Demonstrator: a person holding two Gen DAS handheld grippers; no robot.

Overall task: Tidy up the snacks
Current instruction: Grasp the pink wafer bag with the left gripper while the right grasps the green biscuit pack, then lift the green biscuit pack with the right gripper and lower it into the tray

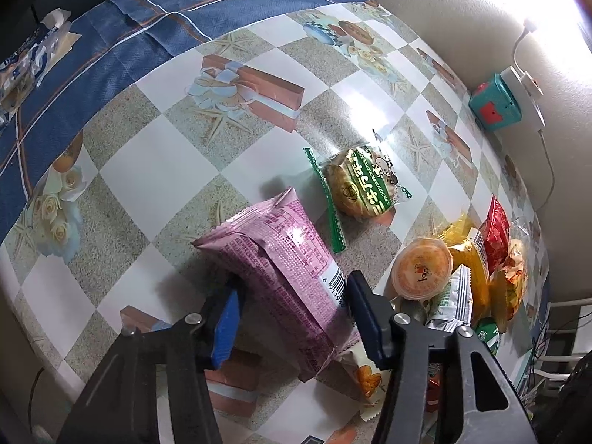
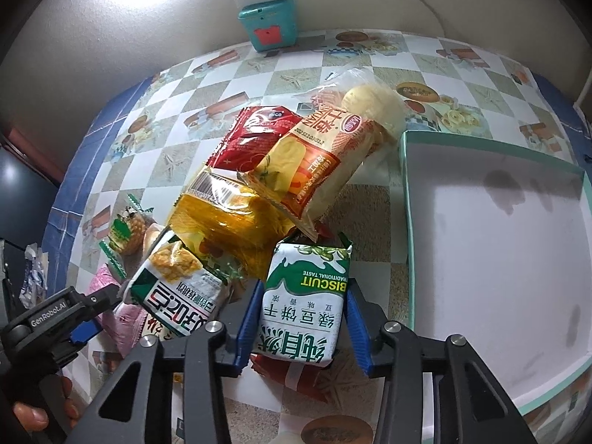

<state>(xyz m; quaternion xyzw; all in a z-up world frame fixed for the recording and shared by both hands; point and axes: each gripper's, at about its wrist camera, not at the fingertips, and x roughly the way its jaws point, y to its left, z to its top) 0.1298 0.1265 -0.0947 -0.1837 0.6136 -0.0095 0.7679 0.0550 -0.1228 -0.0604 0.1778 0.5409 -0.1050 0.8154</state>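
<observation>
Left tongs [image 1: 292, 314] pinch the pink packet [image 1: 285, 277]; right tongs [image 2: 301, 323] pinch the green biscuit packet [image 2: 303, 303].

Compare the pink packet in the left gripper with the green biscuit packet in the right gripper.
The pink packet is long and shows its printed back with a barcode; the biscuit packet is shorter, squarer and shows its white and green front. The pink packet has a centre seam facing up; the biscuit packet shows none. Both are sealed snacks, each between blue gripper pads.
</observation>
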